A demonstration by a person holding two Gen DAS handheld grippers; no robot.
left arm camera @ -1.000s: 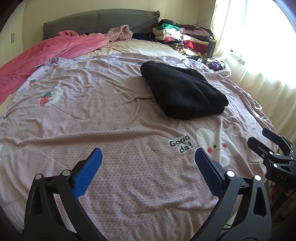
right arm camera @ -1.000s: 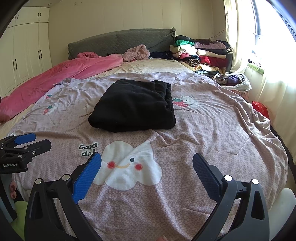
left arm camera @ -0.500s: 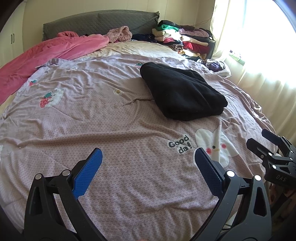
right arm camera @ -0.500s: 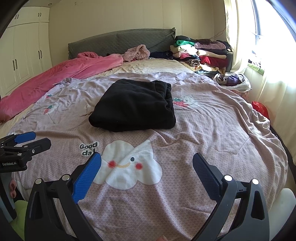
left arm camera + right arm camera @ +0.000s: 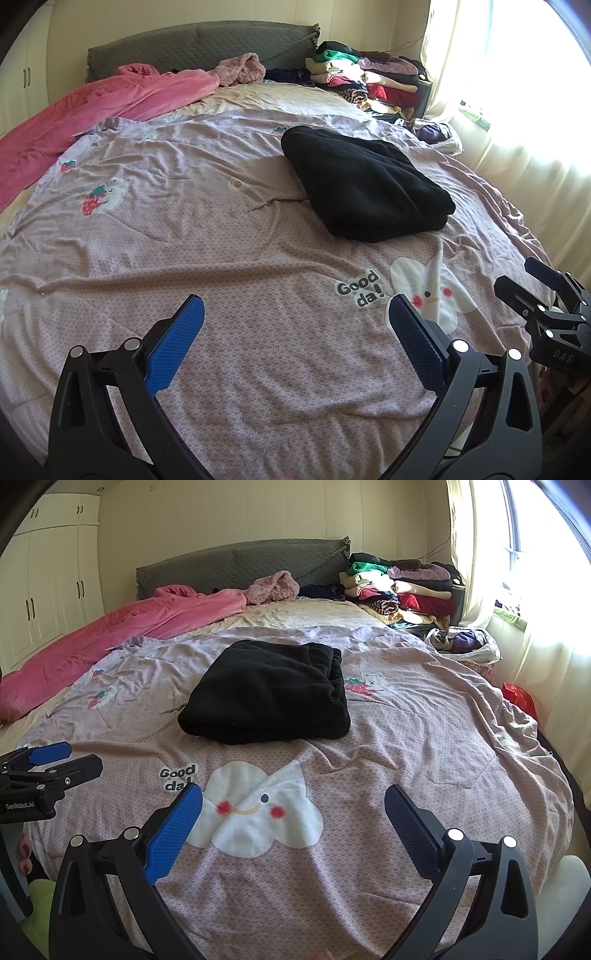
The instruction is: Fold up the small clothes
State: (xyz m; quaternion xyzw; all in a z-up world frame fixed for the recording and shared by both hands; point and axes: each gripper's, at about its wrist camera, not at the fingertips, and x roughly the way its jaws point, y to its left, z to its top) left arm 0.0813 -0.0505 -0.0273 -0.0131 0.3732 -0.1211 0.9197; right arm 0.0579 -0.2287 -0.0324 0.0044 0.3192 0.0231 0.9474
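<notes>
Bedspread print: "Good da!" in dark letters on the lilac bedspread, beside the white cloud-shaped face; the last letters are cut by a fold.
Left gripper body: "GenRobot.AI" in white on the left gripper, right wrist view.
Right gripper body: "DAS" in pale letters on the right gripper, left wrist view.

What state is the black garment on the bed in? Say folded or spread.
Folded. The black garment lies as a compact rectangle with stacked layers showing along its near edge, on the bedspread.
</notes>
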